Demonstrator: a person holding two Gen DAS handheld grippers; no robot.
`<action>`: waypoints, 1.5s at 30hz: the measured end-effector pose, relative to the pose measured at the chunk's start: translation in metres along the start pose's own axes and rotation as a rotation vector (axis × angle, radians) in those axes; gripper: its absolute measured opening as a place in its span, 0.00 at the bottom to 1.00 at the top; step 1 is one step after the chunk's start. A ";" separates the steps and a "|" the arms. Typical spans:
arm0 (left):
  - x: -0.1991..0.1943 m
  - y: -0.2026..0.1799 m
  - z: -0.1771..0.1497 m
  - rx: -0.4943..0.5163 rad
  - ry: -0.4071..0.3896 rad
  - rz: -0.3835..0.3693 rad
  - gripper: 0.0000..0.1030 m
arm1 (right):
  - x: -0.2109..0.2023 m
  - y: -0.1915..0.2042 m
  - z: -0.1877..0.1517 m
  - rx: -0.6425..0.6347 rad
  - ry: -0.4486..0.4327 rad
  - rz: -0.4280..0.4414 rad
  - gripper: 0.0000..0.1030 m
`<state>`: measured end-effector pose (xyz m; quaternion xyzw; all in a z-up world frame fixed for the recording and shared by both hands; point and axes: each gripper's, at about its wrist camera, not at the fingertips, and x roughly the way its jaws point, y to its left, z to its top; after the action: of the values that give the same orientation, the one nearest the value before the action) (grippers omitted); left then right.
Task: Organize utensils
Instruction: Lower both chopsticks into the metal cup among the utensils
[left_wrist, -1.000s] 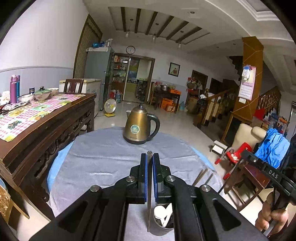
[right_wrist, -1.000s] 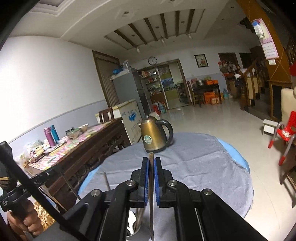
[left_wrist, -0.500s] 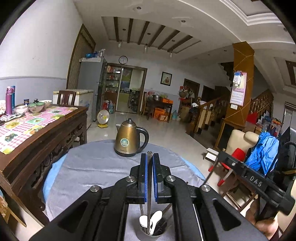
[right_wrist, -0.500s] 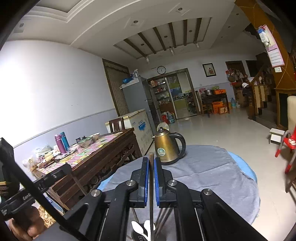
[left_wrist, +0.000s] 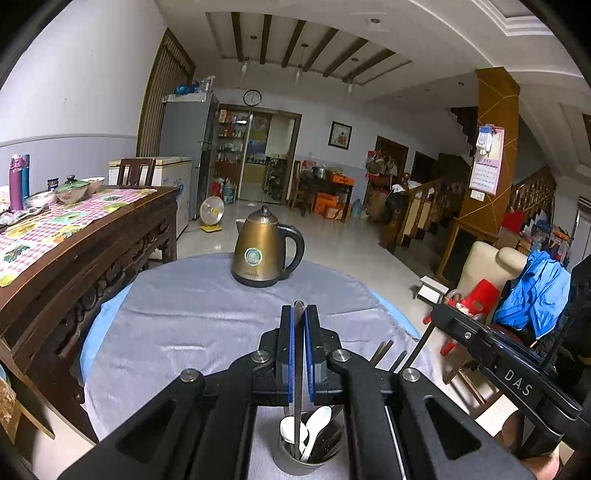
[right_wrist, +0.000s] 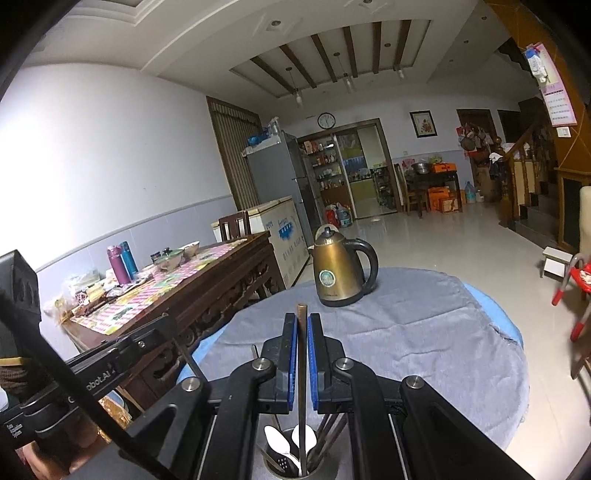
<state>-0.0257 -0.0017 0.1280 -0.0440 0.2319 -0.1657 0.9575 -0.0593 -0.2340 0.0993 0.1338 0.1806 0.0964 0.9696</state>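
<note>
My left gripper (left_wrist: 298, 314) is shut on a thin metal utensil handle (left_wrist: 297, 369) that hangs down into a steel utensil cup (left_wrist: 310, 454) holding white spoons (left_wrist: 317, 424) and dark utensils. My right gripper (right_wrist: 303, 321) is shut on a brown chopstick (right_wrist: 302, 369) whose lower end stands inside the same cup (right_wrist: 291, 465), among white spoons (right_wrist: 303, 437) and a slotted utensil. The cup sits on the grey cloth (left_wrist: 184, 332) near the table's front edge. Each gripper shows in the other's view, the right one (left_wrist: 509, 373) and the left one (right_wrist: 92, 373).
A bronze electric kettle (left_wrist: 262, 254) stands at the far side of the round table; it also shows in the right wrist view (right_wrist: 340, 273). A dark wooden sideboard (left_wrist: 74, 251) with bowls and bottles stands left. A chair with blue cloth (left_wrist: 532, 295) and a red chair are at right.
Both grippers have pulled back and up, so the cup with its spoons has come into fuller view below them. Both stay shut on their utensils over the cup.
</note>
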 end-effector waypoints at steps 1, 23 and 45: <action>0.000 -0.001 -0.001 0.003 0.002 0.005 0.05 | 0.001 -0.001 -0.002 0.003 0.005 0.001 0.06; -0.003 -0.011 -0.008 0.063 0.018 0.084 0.06 | -0.002 0.001 -0.010 0.017 0.028 -0.004 0.06; -0.007 -0.010 -0.010 0.080 0.013 0.117 0.06 | 0.001 0.003 -0.009 0.022 0.040 0.003 0.06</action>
<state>-0.0397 -0.0089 0.1236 0.0088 0.2334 -0.1190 0.9650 -0.0617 -0.2288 0.0918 0.1427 0.2007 0.0984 0.9642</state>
